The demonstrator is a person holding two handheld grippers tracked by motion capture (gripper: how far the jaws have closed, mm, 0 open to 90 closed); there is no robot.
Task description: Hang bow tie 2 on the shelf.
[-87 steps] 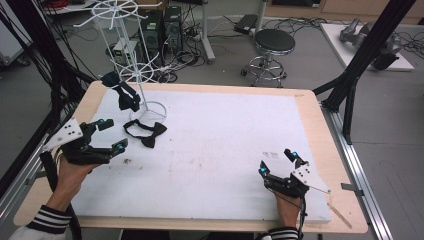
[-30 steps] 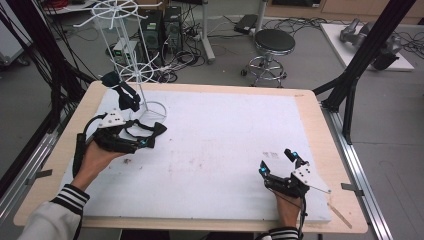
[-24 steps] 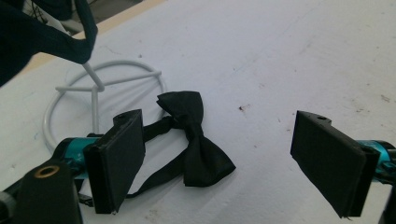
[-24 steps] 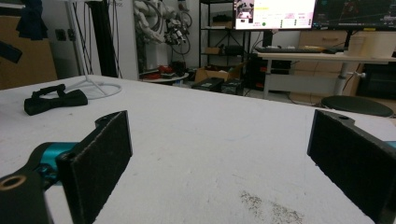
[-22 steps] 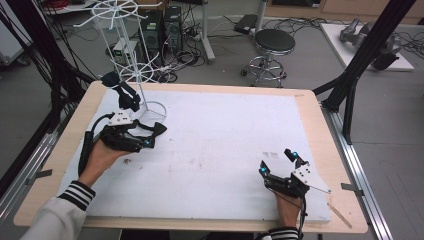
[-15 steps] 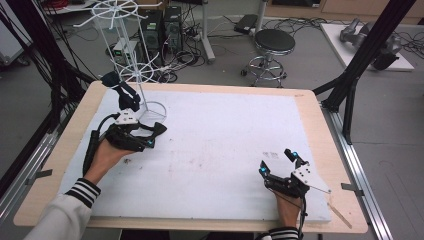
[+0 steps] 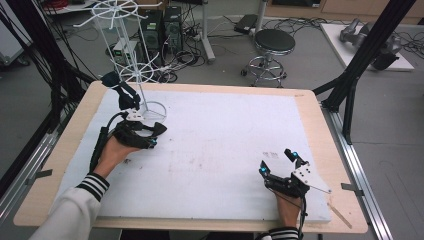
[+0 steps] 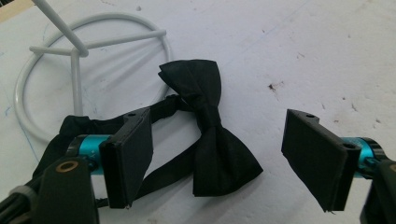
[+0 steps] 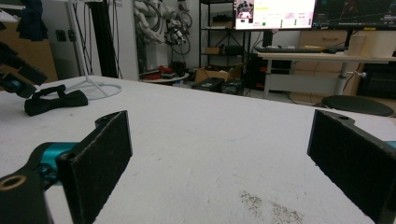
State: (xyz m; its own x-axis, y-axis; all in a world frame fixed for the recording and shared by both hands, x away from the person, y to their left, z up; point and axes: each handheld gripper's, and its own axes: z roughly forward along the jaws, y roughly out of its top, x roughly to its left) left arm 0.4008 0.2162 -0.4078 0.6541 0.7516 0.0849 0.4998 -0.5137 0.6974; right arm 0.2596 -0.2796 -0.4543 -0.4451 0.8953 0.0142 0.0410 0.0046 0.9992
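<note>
1. Bow tie [image 8: 212, 135], black, lies flat on the white table [image 7: 225, 150] just beside the ring base of the white wire stand [image 8: 93, 46], its strap trailing toward that ring.
2. My left claw [image 8: 219, 163] is down over the bow tie, with the tie between the two pads. The jaws have just been closing, but I see clear gaps on both sides, so nothing is gripped.
3. In the high view the left claw [image 7: 150, 135] sits at the table's far left by the stand's foot.
4. My right claw [image 7: 282, 162] rests at the near right, well apart, jaws spread wide and holding nothing.
</note>
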